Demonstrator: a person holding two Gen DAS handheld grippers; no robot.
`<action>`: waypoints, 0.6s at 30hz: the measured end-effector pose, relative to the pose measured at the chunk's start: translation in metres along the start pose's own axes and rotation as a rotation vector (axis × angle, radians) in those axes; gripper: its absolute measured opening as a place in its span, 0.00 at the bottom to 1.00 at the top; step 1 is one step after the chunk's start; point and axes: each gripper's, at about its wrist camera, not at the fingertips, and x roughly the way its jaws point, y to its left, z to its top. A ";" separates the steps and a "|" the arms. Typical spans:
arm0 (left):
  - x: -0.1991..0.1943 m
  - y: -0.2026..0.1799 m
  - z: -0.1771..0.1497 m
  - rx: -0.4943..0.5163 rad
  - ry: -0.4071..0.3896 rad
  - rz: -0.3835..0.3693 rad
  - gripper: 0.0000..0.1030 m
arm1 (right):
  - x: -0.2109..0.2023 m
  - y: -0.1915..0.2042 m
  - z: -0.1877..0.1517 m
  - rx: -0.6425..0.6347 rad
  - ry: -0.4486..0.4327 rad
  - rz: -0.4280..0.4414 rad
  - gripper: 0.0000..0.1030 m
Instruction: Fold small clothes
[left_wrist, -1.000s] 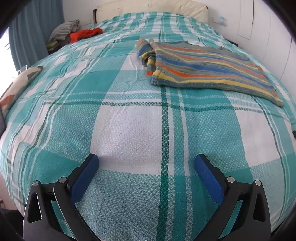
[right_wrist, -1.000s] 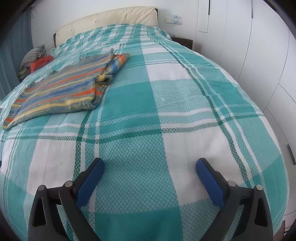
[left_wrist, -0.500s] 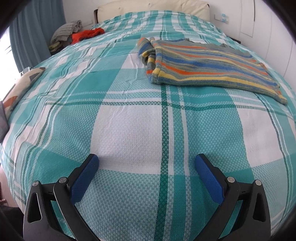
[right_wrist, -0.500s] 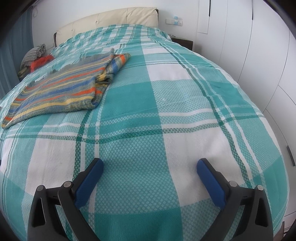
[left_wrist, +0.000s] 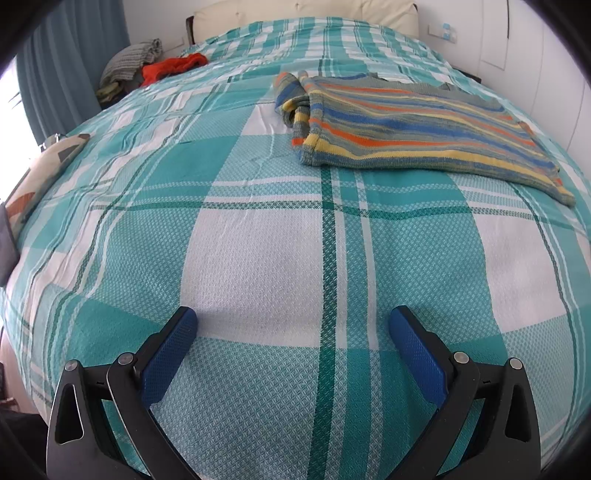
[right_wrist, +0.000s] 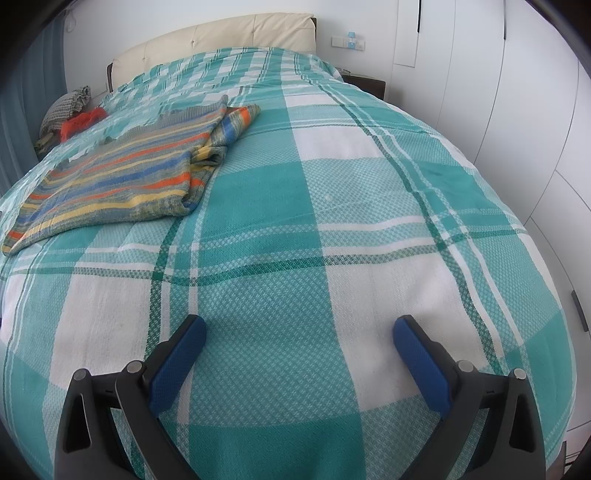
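- Currently both your left gripper (left_wrist: 293, 325) and right gripper (right_wrist: 299, 332) hang over the bed (left_wrist: 258, 258), fingers spread wide, holding nothing.
- Striped sweater (left_wrist: 413, 122) lies flat further up the bed, one sleeve tucked in, probably mid-fold; reach needed.

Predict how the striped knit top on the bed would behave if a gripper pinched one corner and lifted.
The striped knit top lies limp and bunched at one end, so it would probably drape floppily. Its knit looks grippy and light.
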 end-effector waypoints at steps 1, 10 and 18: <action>0.000 0.000 0.000 0.000 0.000 0.001 0.99 | 0.000 0.000 0.000 0.000 0.000 0.000 0.98; 0.000 0.000 -0.001 0.003 -0.005 0.000 0.99 | 0.000 0.000 0.000 -0.001 0.000 0.000 0.98; 0.000 0.000 -0.001 0.004 -0.006 0.001 0.99 | 0.000 0.001 0.001 -0.001 0.001 -0.001 0.98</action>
